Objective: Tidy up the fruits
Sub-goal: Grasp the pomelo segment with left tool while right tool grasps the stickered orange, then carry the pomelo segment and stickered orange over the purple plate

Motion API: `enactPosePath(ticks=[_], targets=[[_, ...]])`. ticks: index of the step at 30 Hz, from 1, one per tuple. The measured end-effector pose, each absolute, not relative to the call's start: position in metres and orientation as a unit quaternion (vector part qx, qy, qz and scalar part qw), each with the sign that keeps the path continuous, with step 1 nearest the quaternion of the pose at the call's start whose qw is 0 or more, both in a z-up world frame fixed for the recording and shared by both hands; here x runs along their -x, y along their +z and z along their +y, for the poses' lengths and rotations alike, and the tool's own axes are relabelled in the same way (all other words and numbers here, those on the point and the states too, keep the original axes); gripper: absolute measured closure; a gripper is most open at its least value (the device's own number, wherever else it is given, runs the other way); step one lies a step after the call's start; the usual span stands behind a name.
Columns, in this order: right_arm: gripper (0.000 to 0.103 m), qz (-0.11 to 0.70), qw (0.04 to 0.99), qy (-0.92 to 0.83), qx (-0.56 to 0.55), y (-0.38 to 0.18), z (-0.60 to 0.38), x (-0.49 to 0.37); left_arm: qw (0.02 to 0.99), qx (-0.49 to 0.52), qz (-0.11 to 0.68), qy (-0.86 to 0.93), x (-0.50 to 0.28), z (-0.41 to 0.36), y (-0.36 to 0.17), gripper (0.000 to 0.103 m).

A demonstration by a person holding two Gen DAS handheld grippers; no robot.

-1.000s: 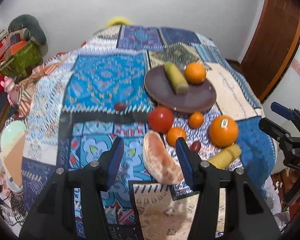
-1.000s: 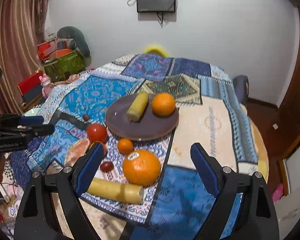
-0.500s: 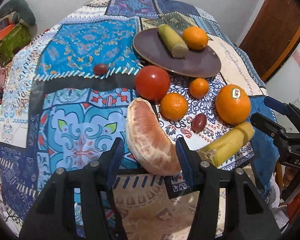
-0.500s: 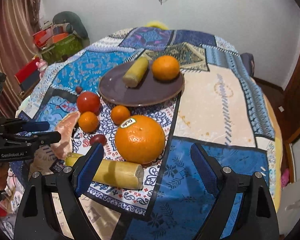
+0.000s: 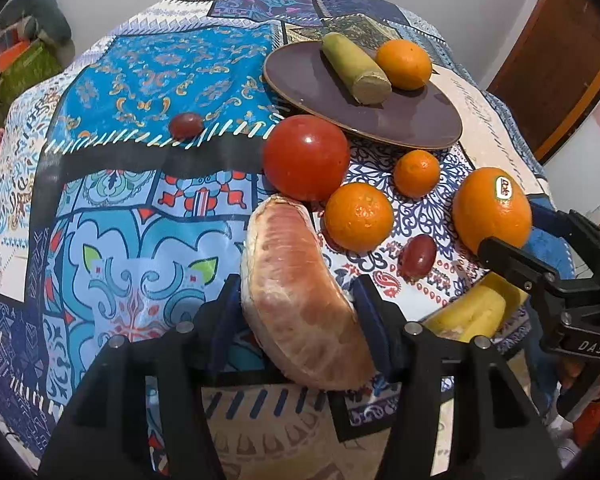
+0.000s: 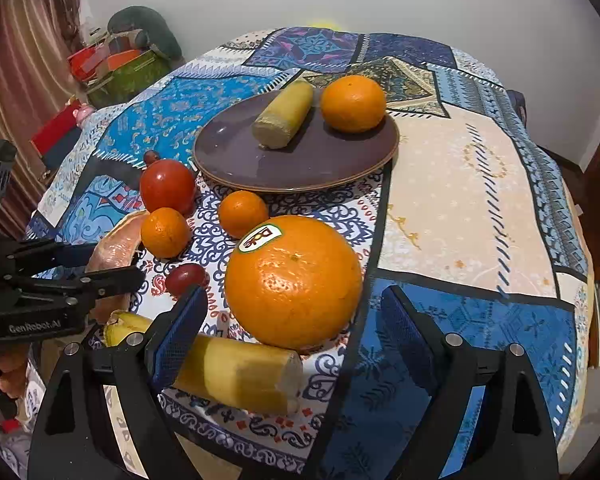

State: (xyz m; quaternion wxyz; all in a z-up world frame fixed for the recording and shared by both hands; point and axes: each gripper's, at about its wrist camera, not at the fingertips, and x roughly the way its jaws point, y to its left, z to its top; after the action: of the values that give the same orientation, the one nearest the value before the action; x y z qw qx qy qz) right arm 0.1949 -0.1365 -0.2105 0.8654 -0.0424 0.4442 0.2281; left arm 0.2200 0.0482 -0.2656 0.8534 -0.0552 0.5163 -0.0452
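Observation:
A peeled pomelo wedge [image 5: 300,304] lies on the patterned cloth between the fingers of my open left gripper [image 5: 296,312], which straddles its near end. My right gripper [image 6: 292,320] is open around a big stickered orange [image 6: 294,280], with a banana piece [image 6: 240,372] just below it. A brown plate [image 6: 260,164] holds a banana piece [image 6: 284,116] and an orange [image 6: 354,102]. A tomato [image 5: 306,156], two small oranges [image 5: 358,216] [image 5: 416,172] and a grape [image 5: 418,254] lie between the plate and the wedge.
Another grape [image 5: 186,124] lies alone on the blue patch to the left. The round table's near edge [image 6: 480,420] drops off just under both grippers. Bags and boxes [image 6: 120,64] stand by the wall at far left. A wooden door [image 5: 560,60] is at right.
Both grippers have moved forward and down. The left now straddles the pomelo wedge; the right now straddles the big orange. Neither has closed.

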Motion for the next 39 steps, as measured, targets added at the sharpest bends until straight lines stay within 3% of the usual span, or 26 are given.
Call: enactPosePath(ticks=[5,7,9,39], targets=[[0.017,0.441,0.866,0.232,0.039,-0.212,-0.135,-0.199,0.856,0.066,0.512,-0.040,-0.220,0.052,-0.264,0.053],[0.029,0.442,0.865,0.236,0.037,-0.212,-0.133,-0.200,0.856,0.072,0.511,-0.039,-0.219,0.054,-0.263,0.055],[0.035,0.442,0.866,0.229,0.046,-0.213,-0.131,-0.201,0.856,0.074,0.511,-0.038,-0.217,0.055,-0.262,0.056],[0.036,0.381,0.898,0.221,0.020,-0.160,-0.155,-0.211,0.908,0.057,0.414,-0.030,-0.223,0.061,-0.169,0.060]])
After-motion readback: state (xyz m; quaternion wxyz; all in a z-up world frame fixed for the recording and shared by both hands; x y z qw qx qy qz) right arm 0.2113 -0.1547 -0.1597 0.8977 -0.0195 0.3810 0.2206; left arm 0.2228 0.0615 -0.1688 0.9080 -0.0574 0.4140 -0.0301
